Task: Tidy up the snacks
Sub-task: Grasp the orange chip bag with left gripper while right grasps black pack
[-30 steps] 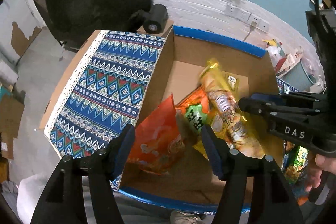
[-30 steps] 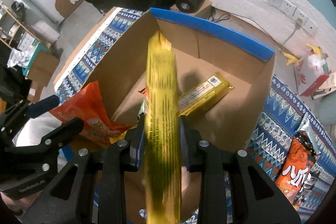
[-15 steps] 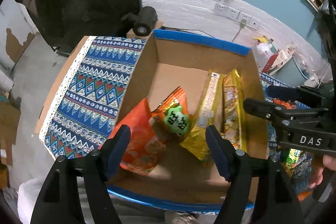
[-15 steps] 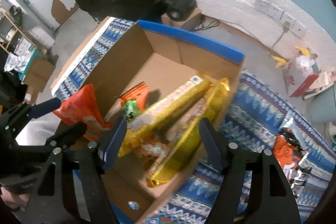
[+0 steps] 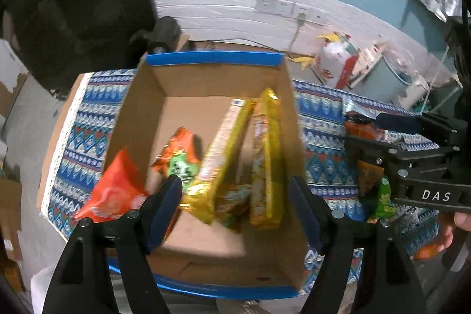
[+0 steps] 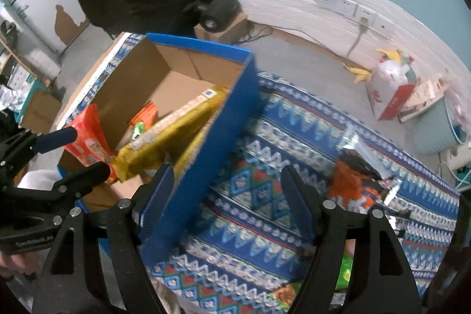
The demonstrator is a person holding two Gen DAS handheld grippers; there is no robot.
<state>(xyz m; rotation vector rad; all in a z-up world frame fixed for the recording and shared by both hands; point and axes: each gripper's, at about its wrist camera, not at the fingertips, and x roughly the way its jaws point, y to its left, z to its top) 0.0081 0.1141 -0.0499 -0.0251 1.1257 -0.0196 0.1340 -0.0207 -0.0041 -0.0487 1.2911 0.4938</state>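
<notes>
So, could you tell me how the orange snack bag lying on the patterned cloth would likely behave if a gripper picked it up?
The orange snack bag looks crinkled and glossy, so probably floppy and somewhat slippery. It lies flat on the patterned cloth, so unlikely to roll.

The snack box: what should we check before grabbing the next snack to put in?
1. Right hand-held gripper empty: ok; its jaws have just been opening and nothing sits between them.
2. Left hand-held gripper empty: ok, open above the cardboard box.
3. Long yellow packs settled inside the box: ok, lying side by side.
4. Room left in the box: ok, bare floor shows at the far end.
5. Next snack in sight: ok, an orange packet lies on the patterned cloth.
6. Red bag fully inside: cannot tell, it leans at the box's side wall.
</notes>
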